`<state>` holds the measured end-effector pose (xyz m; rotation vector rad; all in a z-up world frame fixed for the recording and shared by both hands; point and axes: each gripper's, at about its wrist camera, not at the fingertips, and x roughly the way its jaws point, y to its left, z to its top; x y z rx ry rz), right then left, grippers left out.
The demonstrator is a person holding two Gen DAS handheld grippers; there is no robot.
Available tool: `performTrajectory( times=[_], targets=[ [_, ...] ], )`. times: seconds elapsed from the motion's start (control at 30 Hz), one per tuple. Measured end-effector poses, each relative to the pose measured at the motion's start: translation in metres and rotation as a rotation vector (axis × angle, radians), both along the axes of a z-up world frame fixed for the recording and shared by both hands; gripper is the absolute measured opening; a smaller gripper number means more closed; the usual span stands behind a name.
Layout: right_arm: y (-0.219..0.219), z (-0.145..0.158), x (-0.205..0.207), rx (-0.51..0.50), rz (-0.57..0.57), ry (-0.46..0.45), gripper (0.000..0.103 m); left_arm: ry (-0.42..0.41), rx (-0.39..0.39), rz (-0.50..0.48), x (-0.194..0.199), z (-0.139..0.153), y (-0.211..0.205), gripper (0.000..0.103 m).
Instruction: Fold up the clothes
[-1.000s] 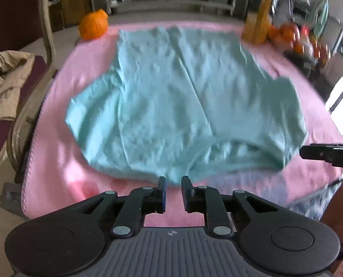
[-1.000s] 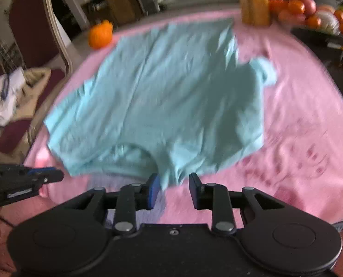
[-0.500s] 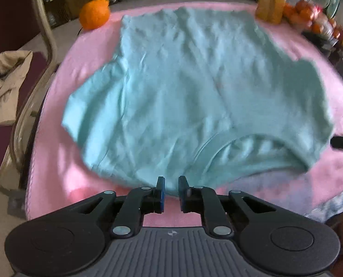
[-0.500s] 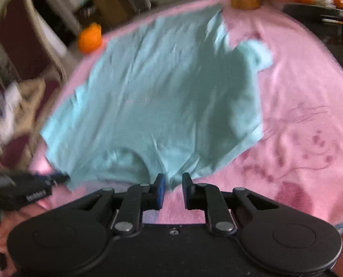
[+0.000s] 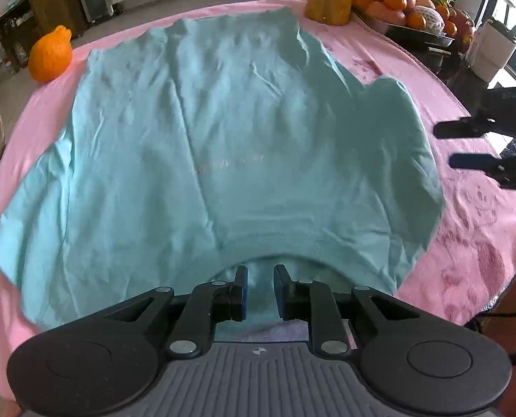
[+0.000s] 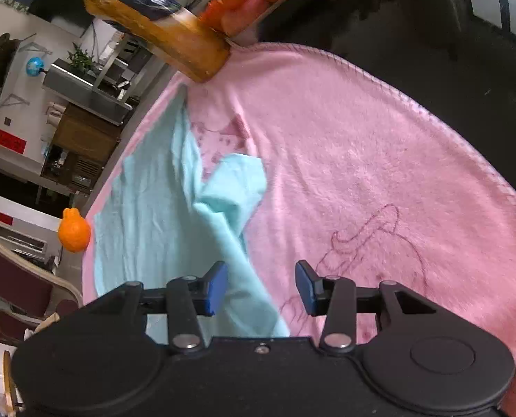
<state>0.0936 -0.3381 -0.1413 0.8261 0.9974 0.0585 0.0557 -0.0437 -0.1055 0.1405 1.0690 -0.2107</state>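
Left gripper (image 5: 260, 290): fingers slightly parted, empty, at the collar of the flat teal cotton T-shirt (image 5: 223, 146). Right gripper (image 6: 261, 286): fingers wide apart, straddling the shirt's right edge on the pink fleece blanket (image 6: 362, 160).

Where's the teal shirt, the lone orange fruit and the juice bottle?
teal shirt (image 5: 223, 146), left wrist view, middle of its body
orange fruit (image 5: 49, 56), left wrist view, its front
juice bottle (image 6: 160, 21), right wrist view, its side

The T-shirt (image 5: 251, 146) is thin matt teal cloth with soft creases and a ribbed collar. The blanket (image 6: 362, 160) below is pink fleece, fuzzy. The left gripper (image 5: 260, 290) is matt black plastic with blue fingers (image 5: 244, 292).
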Motion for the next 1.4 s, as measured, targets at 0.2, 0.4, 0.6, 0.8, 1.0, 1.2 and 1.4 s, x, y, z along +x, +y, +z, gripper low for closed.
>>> performTrajectory(
  times=[0.2, 0.4, 0.6, 0.8, 1.0, 1.2, 1.4],
  targets=[
    [0.011, -0.001, 0.017, -0.019, -0.034, -0.09, 0.041, -0.01, -0.055, 0.055, -0.011, 0.009, 0.029, 0.019],
    [0.034, 0.005, 0.046, -0.097, -0.052, -0.086, 0.003, -0.018, -0.103, 0.103, -0.019, 0.006, 0.054, 0.019],
    [0.115, 0.031, 0.054, -0.341, 0.184, -0.196, 0.003, -0.002, -0.129, 0.137, -0.02, 0.0, 0.069, 0.019],
    [0.193, 0.011, 0.05, -0.548, 0.489, -0.173, 0.019, -0.003, -0.122, 0.153, -0.024, 0.0, 0.075, 0.019],
    [0.128, 0.045, 0.02, -0.305, 0.35, -0.234, 0.029, -0.02, -0.142, 0.168, -0.025, 0.009, 0.079, 0.019],
    [0.05, 0.044, 0.009, -0.108, 0.106, -0.171, 0.029, -0.015, -0.146, 0.171, -0.023, 0.013, 0.075, 0.019],
    [0.093, 0.042, 0.01, -0.287, 0.257, -0.192, 0.046, -0.007, -0.125, 0.184, -0.024, 0.012, 0.076, 0.019]
  ],
)
